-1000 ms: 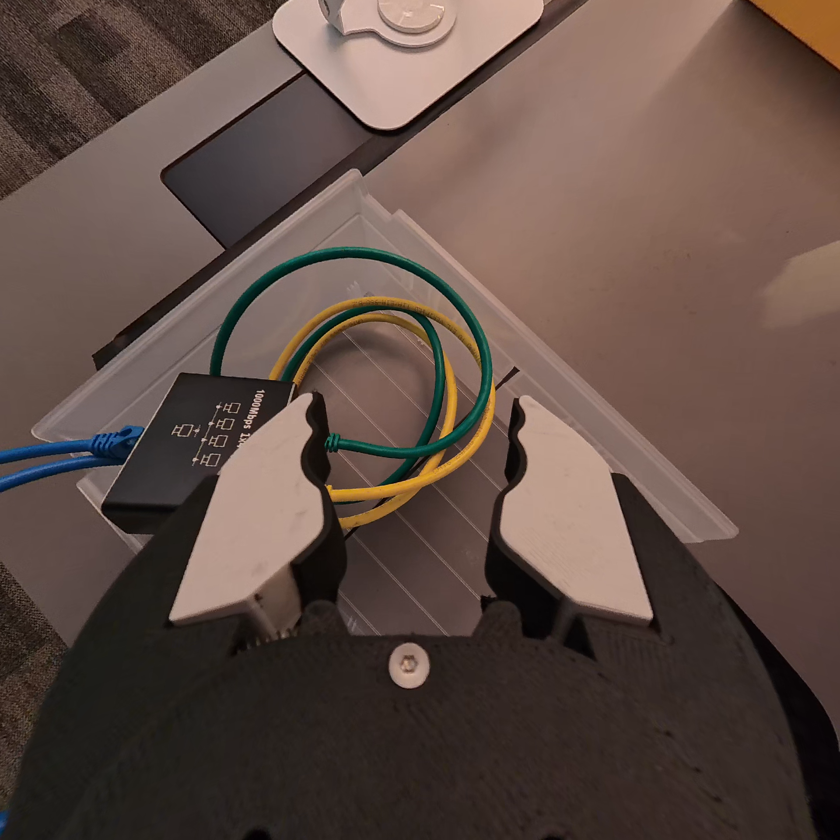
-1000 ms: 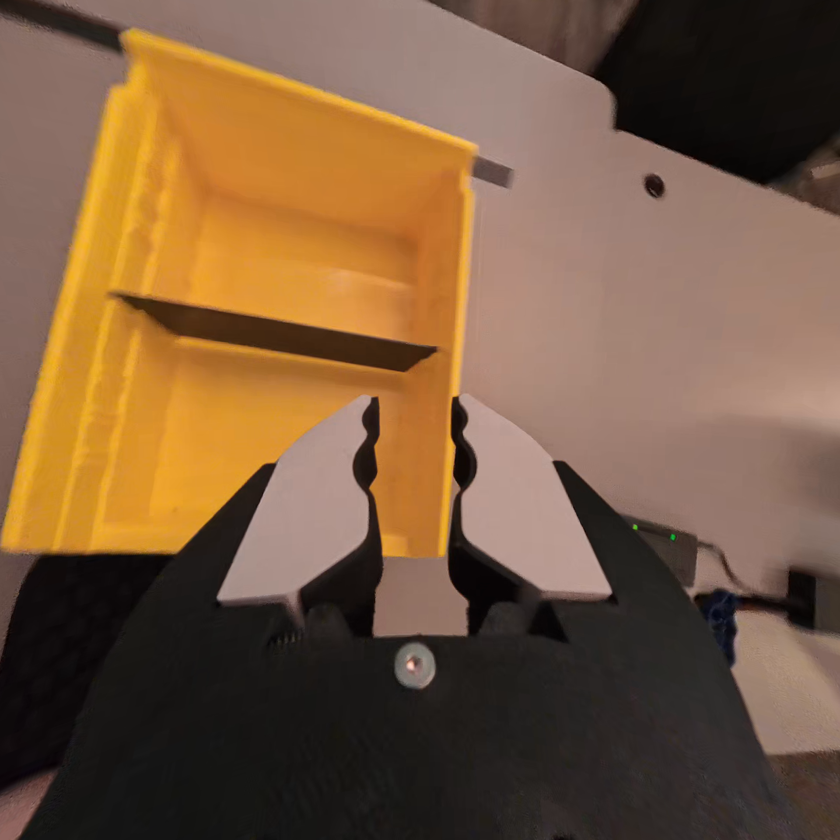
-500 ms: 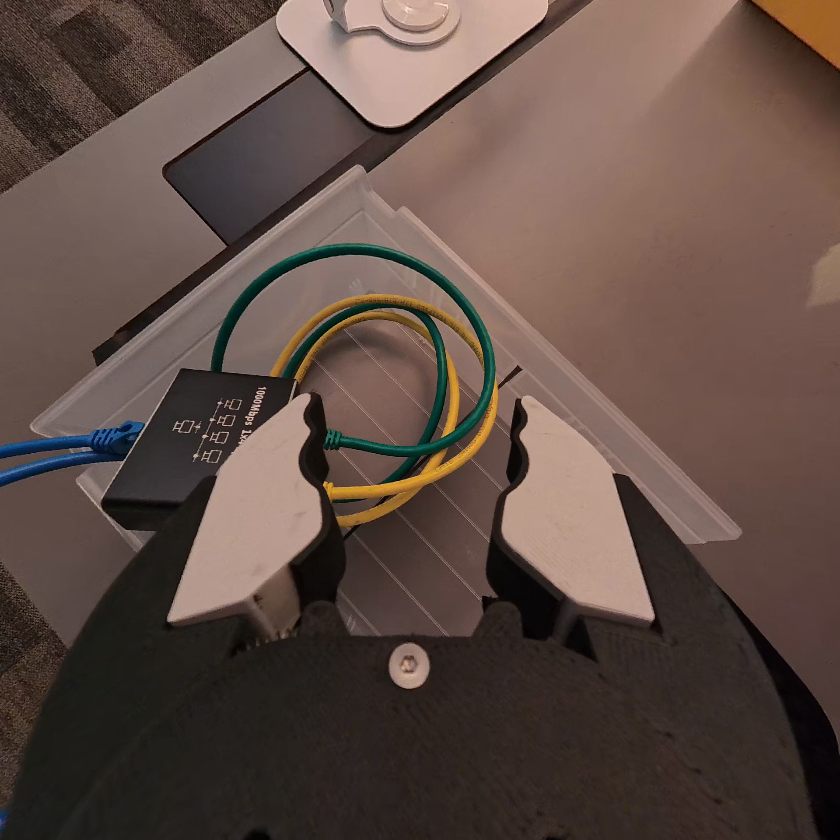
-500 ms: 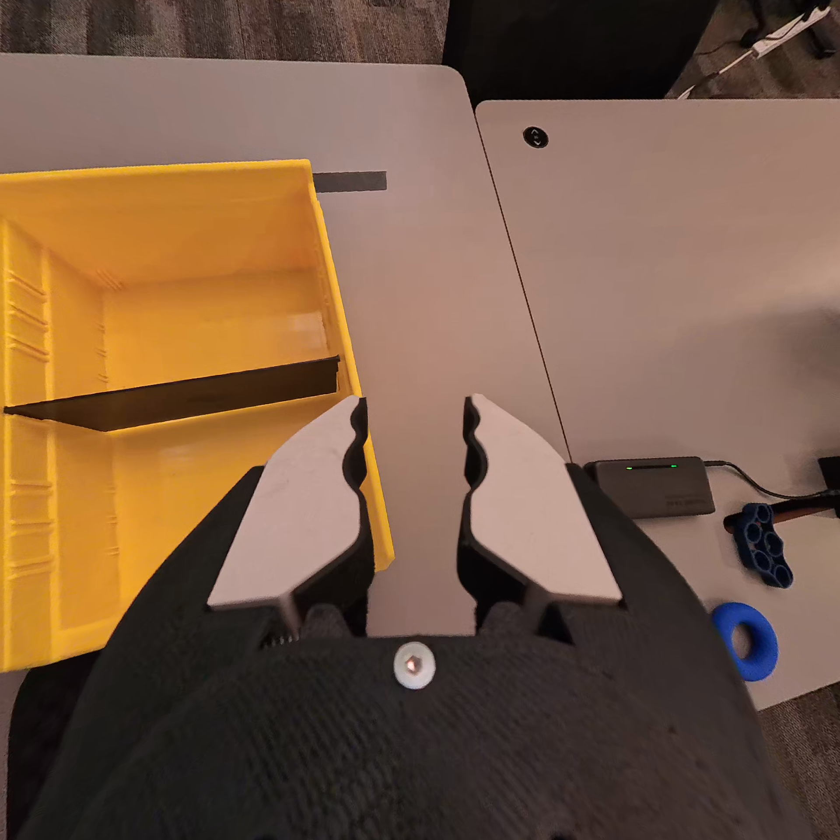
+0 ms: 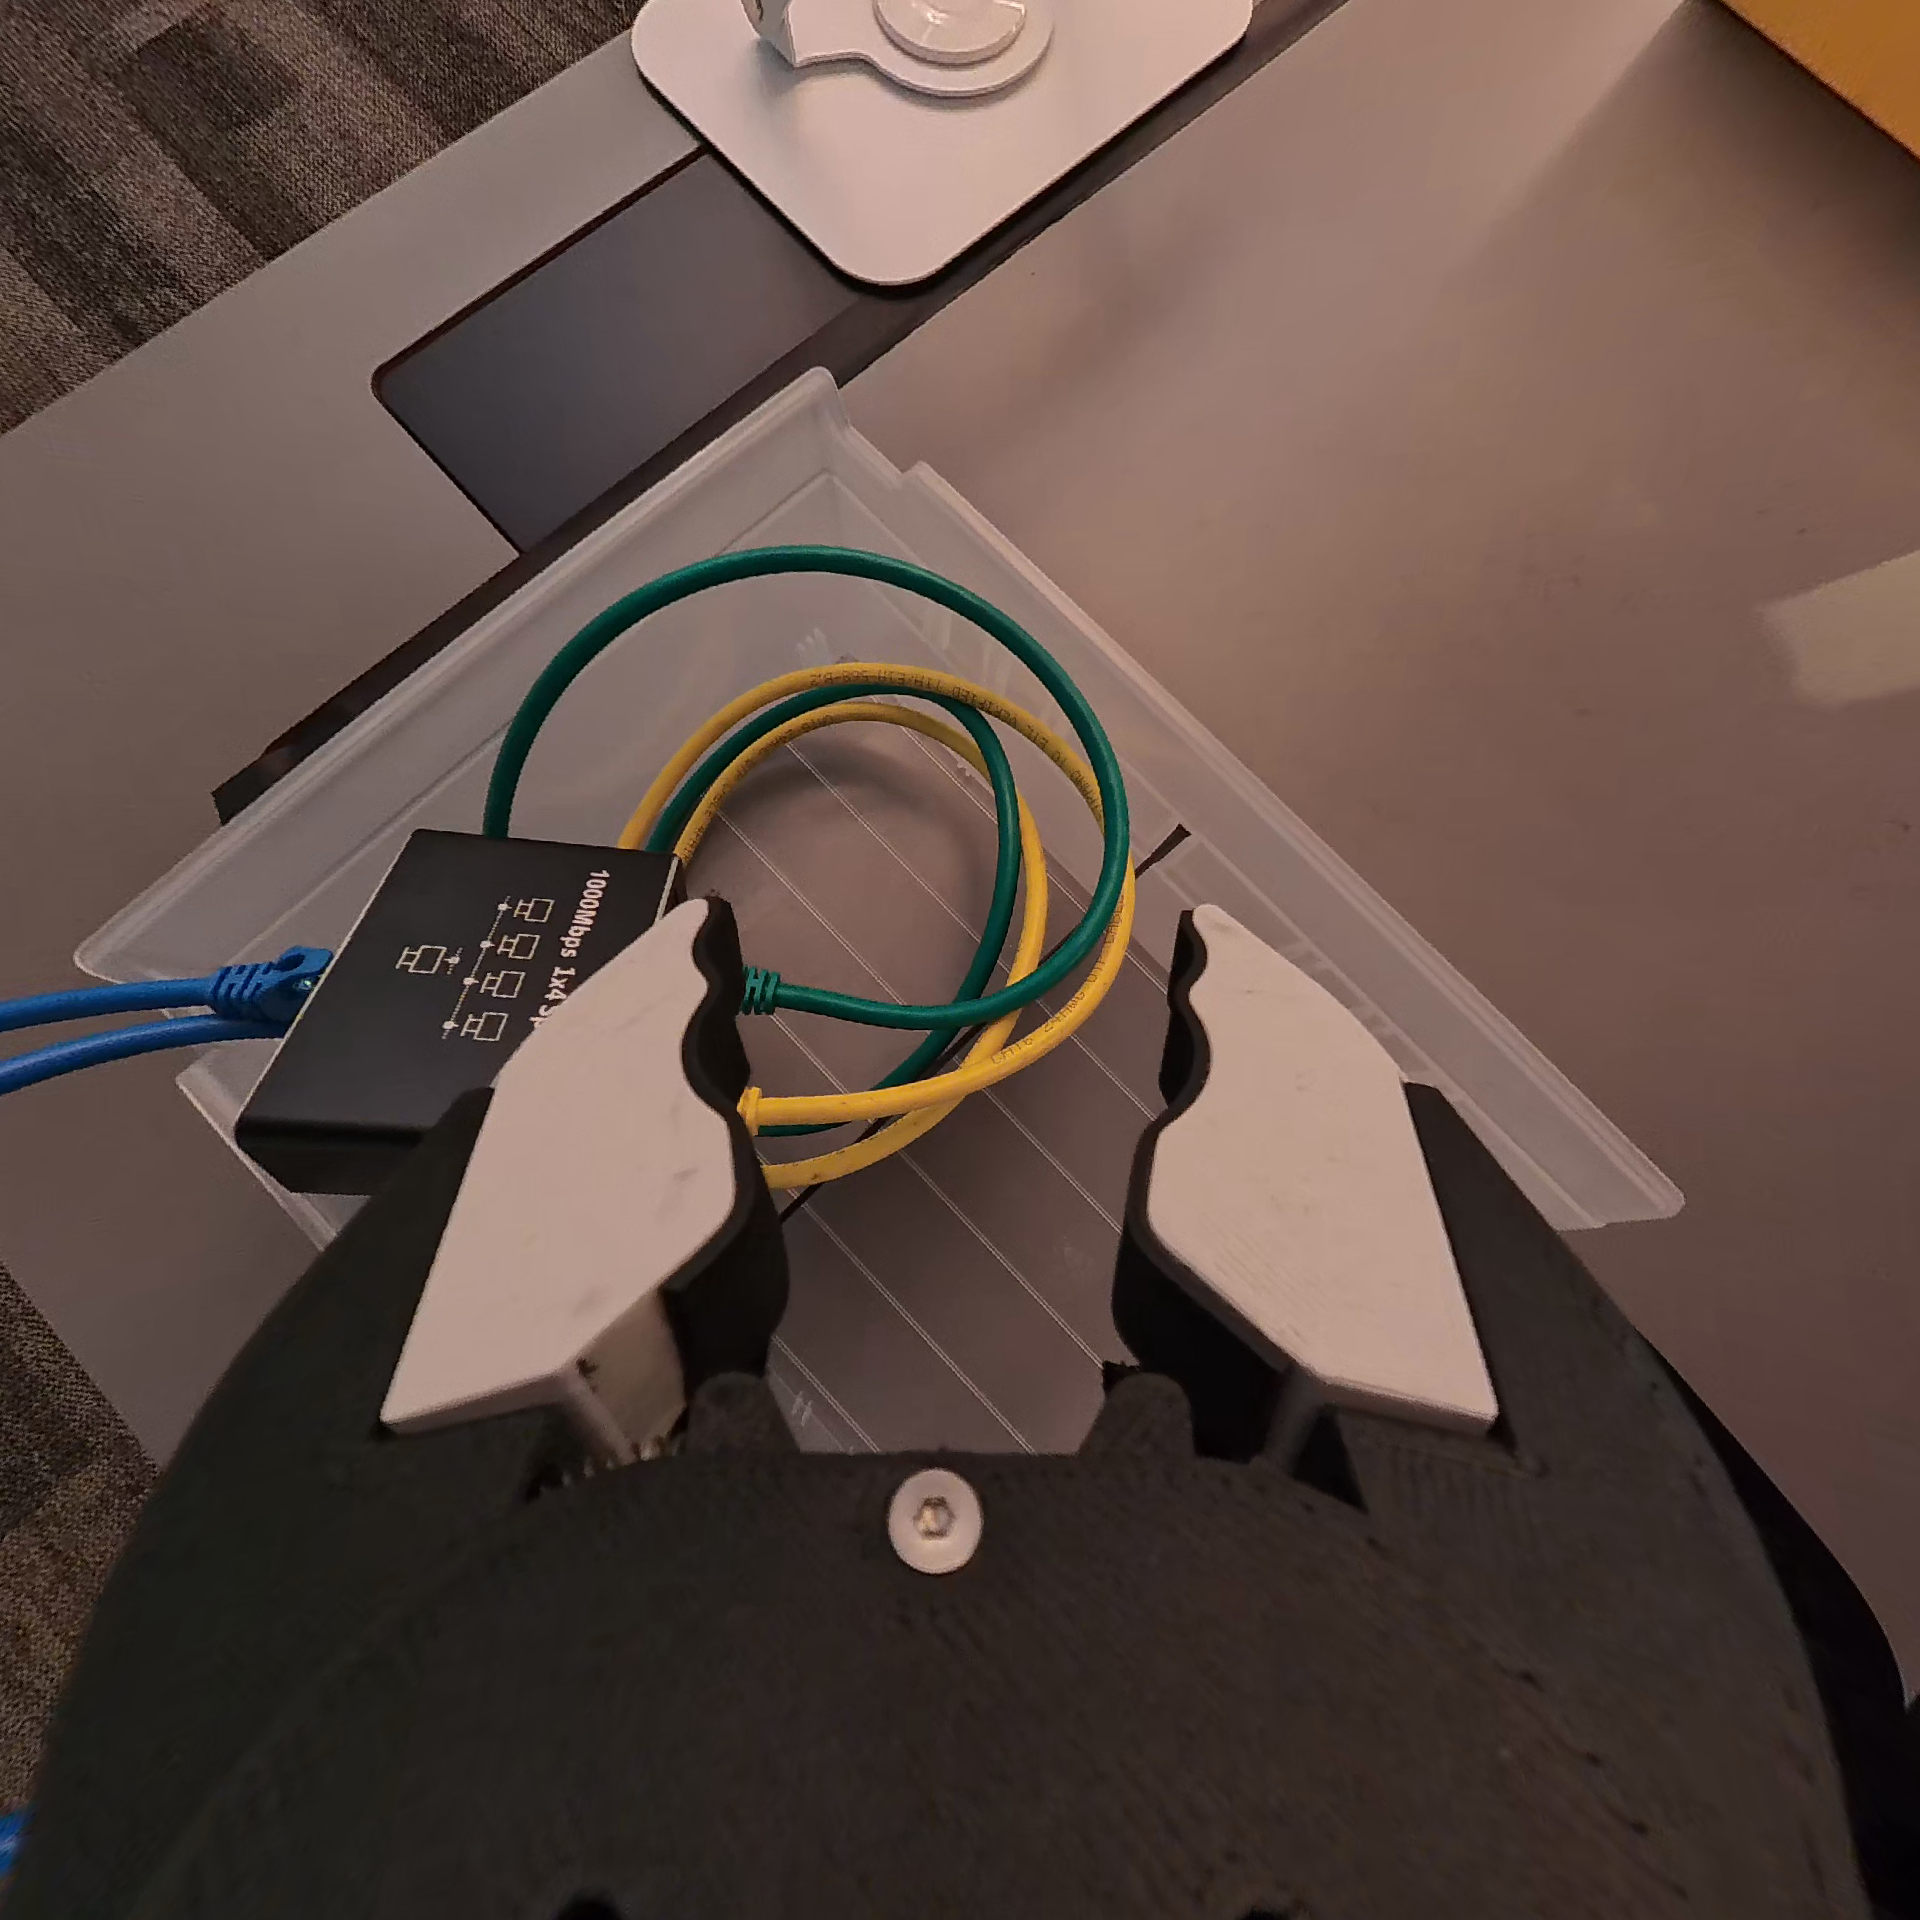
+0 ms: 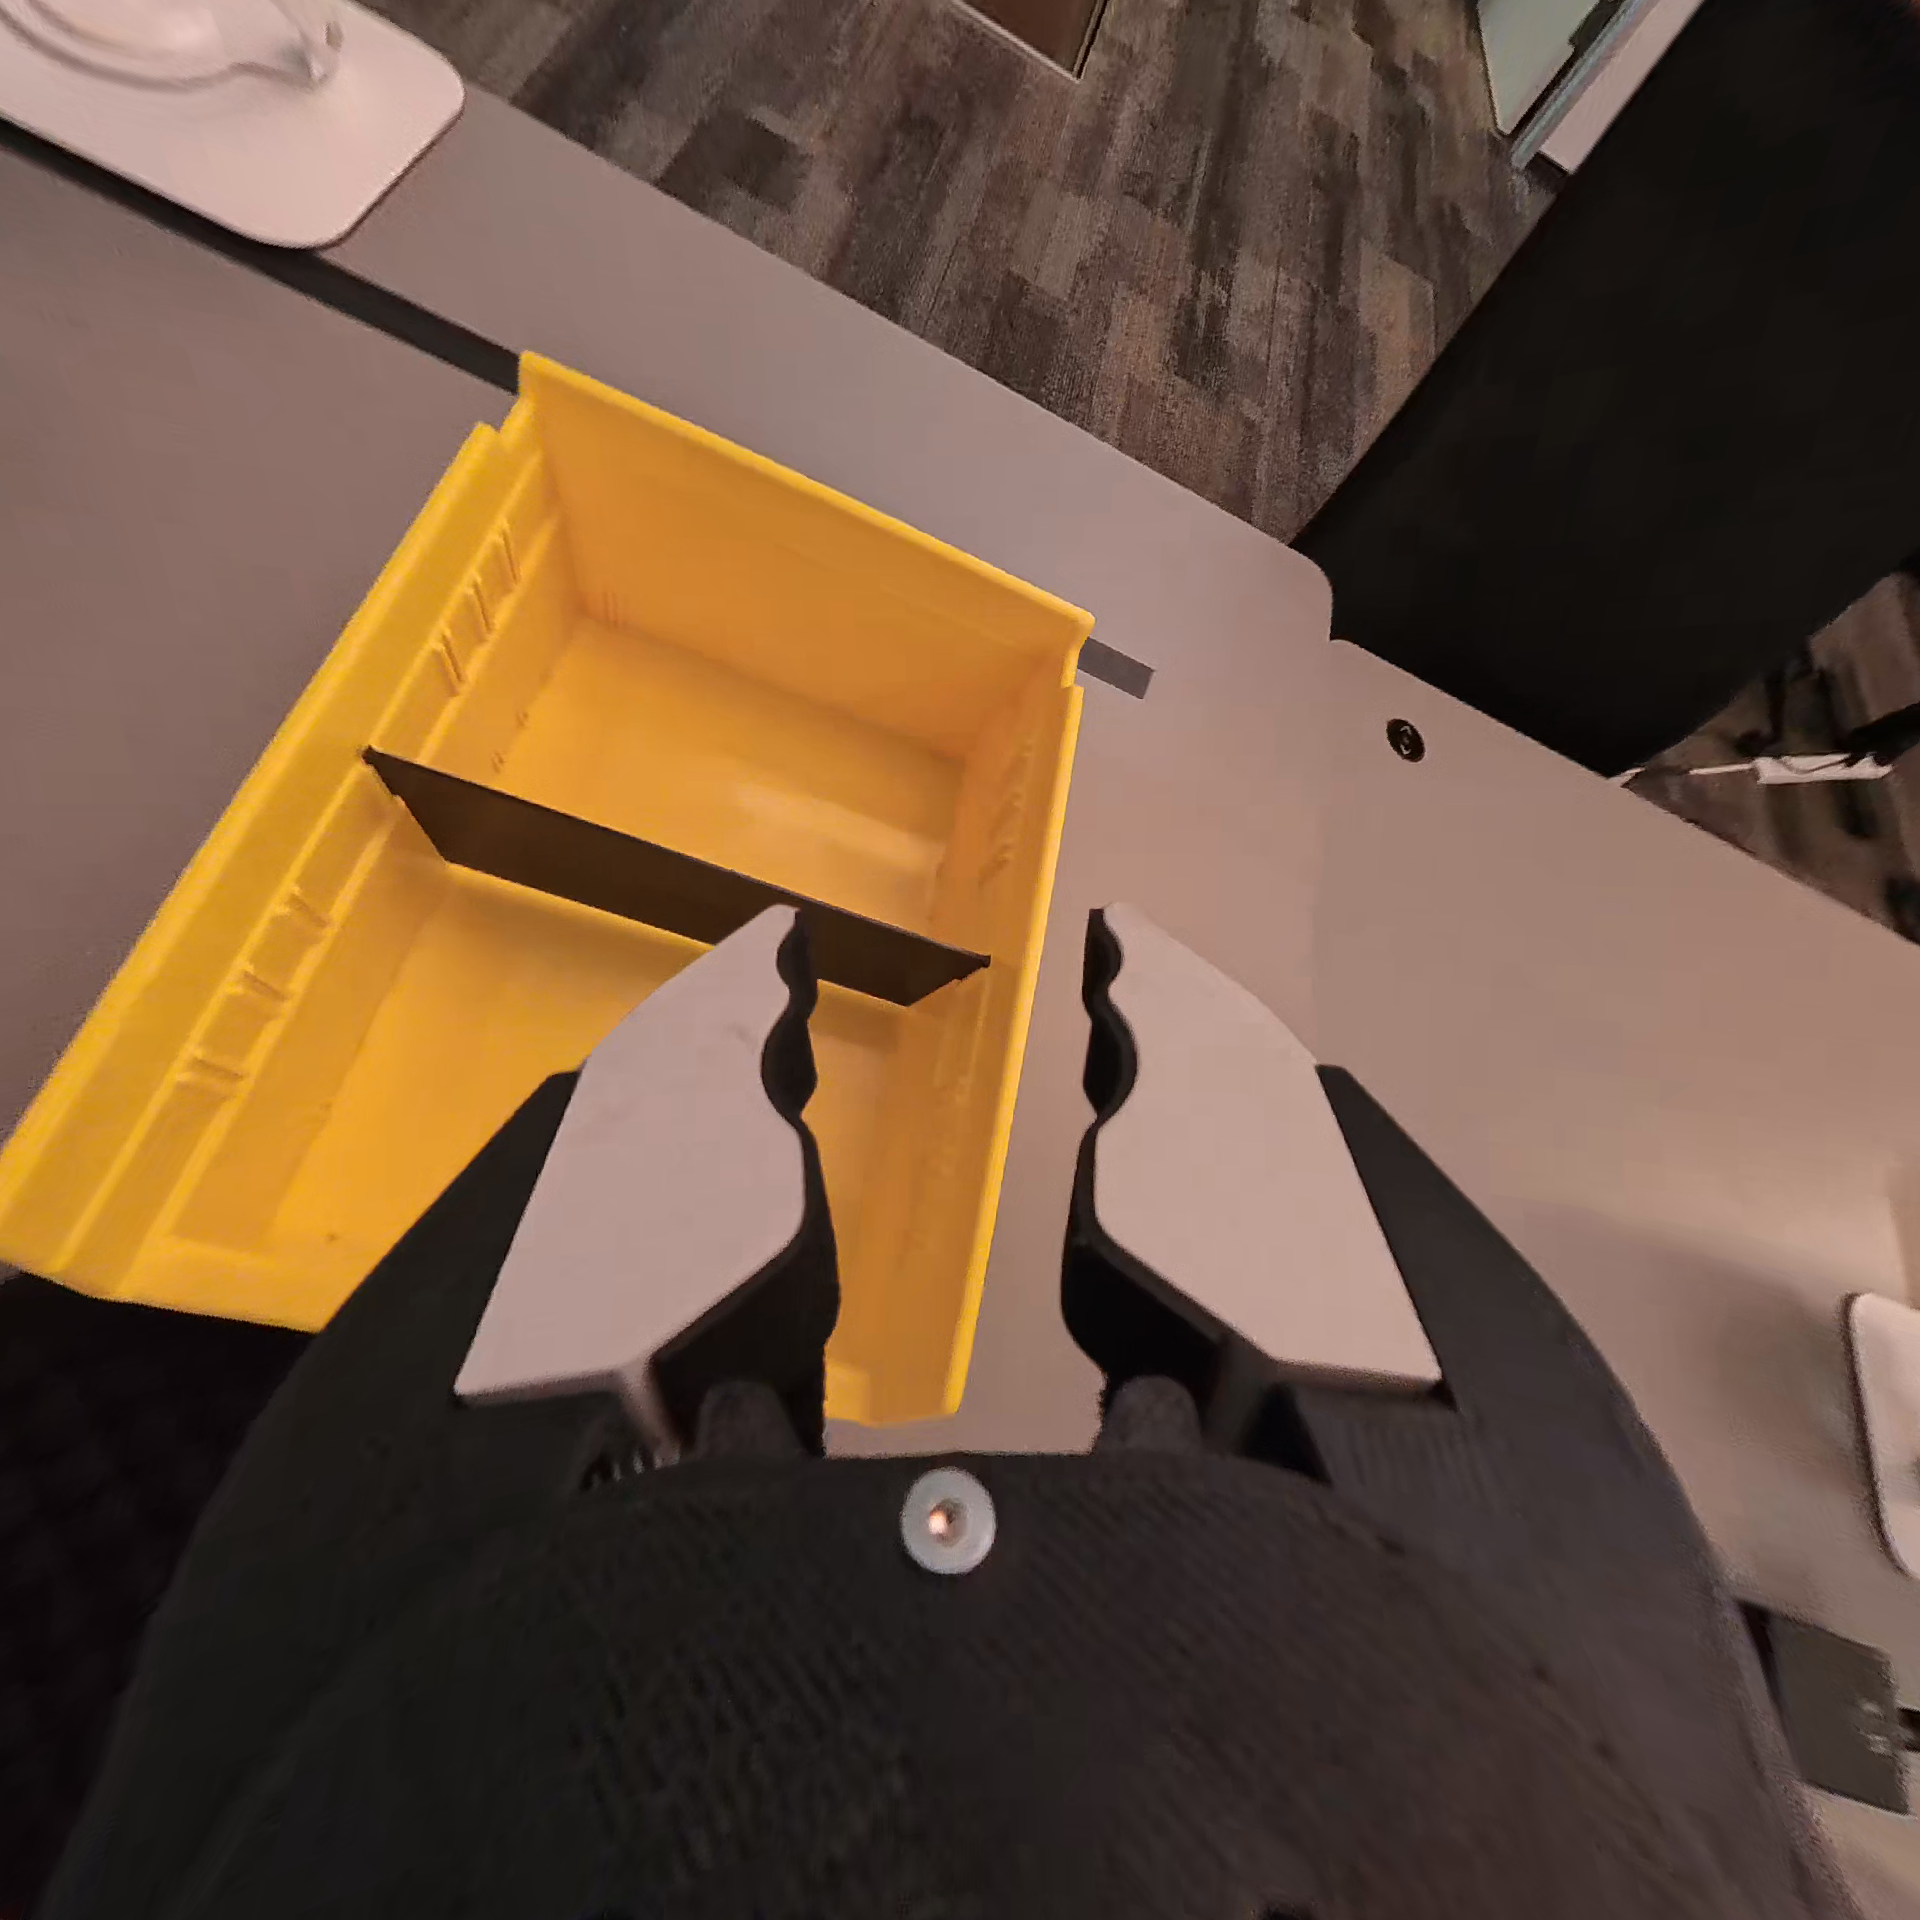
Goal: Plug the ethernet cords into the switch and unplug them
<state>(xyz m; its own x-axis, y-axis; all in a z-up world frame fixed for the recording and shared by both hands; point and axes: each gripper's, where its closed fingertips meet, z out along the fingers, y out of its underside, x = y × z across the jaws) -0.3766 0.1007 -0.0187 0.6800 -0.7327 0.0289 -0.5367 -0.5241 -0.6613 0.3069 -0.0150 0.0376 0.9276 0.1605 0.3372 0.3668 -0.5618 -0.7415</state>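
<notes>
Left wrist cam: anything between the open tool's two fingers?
Yes: in the left wrist view, green cord and yellow cord loops over the clear tray.

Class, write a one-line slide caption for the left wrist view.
Open left tool above a clear tray holding a black switch with blue, green and yellow cords.

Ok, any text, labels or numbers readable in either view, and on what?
Black switch: one line of white print and small white symbols on its top face, legible; I don't quote writing.
Yellow ethernet cord: fine print along the jacket, too small to read.
Yellow bin: no writing visible.
</notes>
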